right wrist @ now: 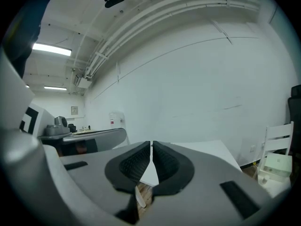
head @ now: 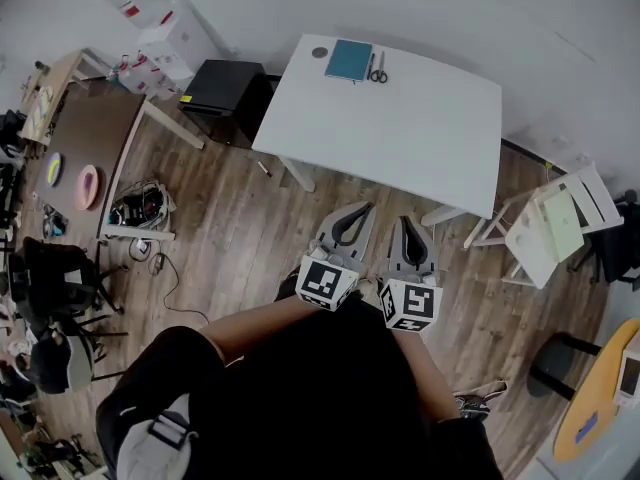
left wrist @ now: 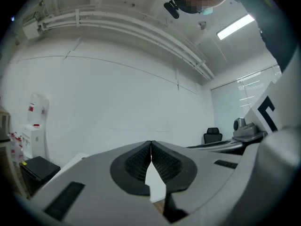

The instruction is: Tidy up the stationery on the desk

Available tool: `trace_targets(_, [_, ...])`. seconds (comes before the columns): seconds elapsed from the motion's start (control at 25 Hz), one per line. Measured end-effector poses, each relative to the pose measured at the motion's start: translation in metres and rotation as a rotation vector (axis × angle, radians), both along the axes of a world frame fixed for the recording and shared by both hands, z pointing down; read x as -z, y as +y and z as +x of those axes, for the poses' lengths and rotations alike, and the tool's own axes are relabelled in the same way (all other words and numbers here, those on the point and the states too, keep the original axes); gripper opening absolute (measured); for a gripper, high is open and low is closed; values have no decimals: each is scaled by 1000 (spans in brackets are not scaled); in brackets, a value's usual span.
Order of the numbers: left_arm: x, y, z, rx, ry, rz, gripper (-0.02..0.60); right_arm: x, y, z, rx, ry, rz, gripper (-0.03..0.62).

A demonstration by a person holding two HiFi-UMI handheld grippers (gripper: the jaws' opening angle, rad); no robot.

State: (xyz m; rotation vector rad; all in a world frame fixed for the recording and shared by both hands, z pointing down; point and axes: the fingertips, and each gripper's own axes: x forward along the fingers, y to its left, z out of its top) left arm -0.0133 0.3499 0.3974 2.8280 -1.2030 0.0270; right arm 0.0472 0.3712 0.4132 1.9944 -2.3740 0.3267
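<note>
Nearest, we hold the left hand-held gripper [head: 364, 210] and the right hand-held gripper [head: 406, 223] side by side over the wood floor [head: 240, 238], short of the bench; each has its jaws closed tip to tip, with nothing between them. Beyond, we list the white bench [head: 420, 133]. At its far-left corner we list a teal notebook [head: 348, 59] with black-handled scissors [head: 379, 69] just beside it on the right.

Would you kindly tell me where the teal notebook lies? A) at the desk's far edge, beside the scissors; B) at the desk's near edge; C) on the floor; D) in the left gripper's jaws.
A: the notebook lies at the far edge of the desk, with the scissors just right of it in the head view.
</note>
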Motion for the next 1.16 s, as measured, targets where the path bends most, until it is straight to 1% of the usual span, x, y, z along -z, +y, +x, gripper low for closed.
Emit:
trace_targets(0.2, [0,22,-13,1,11,13,14,-1,17,-13,15,25,13,40])
trace_targets(0.32, [6,23,-20,13,21,27,14,9,21,-19,30,63,40,39])
trace_targets(0.48, [13,28,-8,-8,28,61,14,22,27,-8,5,114,82,38])
trace_targets(0.64, [17,33,2,-31,46,88,14,25,31,-3,-3,142,93,38])
trace_targets(0.76, [20,35,7,-40,46,103,14,26,33,3,-16,147,99,37])
trace_targets(0.88, [19,38,12,-50,68,118,15,26,34,6,-24,138,107,35])
trace_targets(1.04, [19,36,16,-59,26,123,15,28,30,8,-18,137,122,35])
trace_targets(1.16, [17,32,20,-49,16,121,15,30,26,12,-8,144,133,34])
